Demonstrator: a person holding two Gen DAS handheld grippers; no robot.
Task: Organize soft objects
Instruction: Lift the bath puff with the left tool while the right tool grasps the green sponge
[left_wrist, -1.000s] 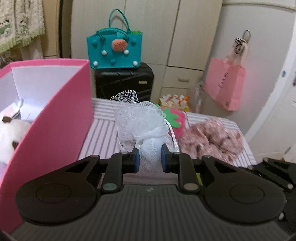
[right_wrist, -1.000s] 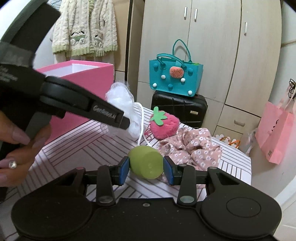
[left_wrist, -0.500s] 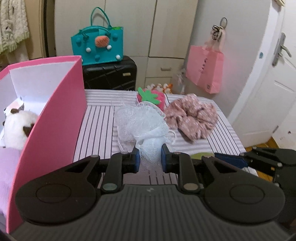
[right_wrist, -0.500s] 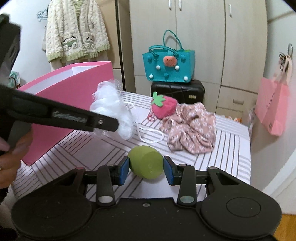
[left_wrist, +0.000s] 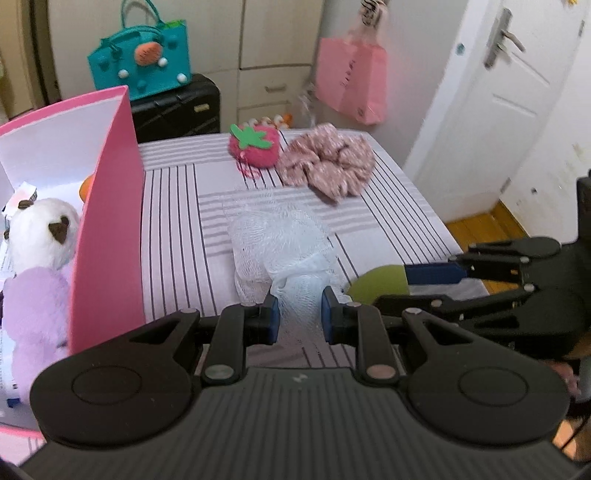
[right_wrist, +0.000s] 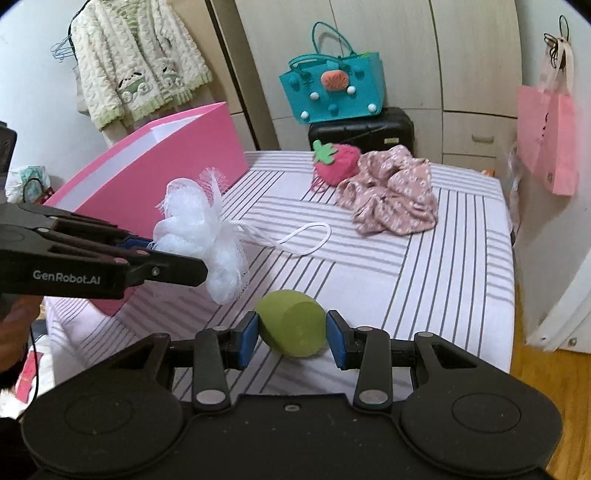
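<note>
My left gripper (left_wrist: 300, 314) is shut on a white mesh bath puff (left_wrist: 277, 246), held above the striped table (left_wrist: 173, 236); the puff also shows in the right wrist view (right_wrist: 201, 230), its cord trailing on the table. My right gripper (right_wrist: 291, 334) is shut on a green egg-shaped sponge (right_wrist: 291, 326), which also shows in the left wrist view (left_wrist: 378, 284). The pink box (left_wrist: 109, 221) stands at the left, holding a white plush (left_wrist: 40, 230) and a lilac plush (left_wrist: 33, 310). A pink strawberry plush (left_wrist: 255, 147) and a floral scrunchie (left_wrist: 327, 162) lie at the far side.
A teal bag (right_wrist: 332, 90) sits on a black suitcase (right_wrist: 364, 129) behind the table. A pink paper bag (right_wrist: 550, 136) hangs at the right. A white door (left_wrist: 491, 110) and wooden floor (left_wrist: 484, 221) lie beyond the table's right edge.
Both grippers have risen and tilted down, so the tabletop shows from higher up. The left gripper with the puff has moved nearer the pink box. Both grips are unchanged.
</note>
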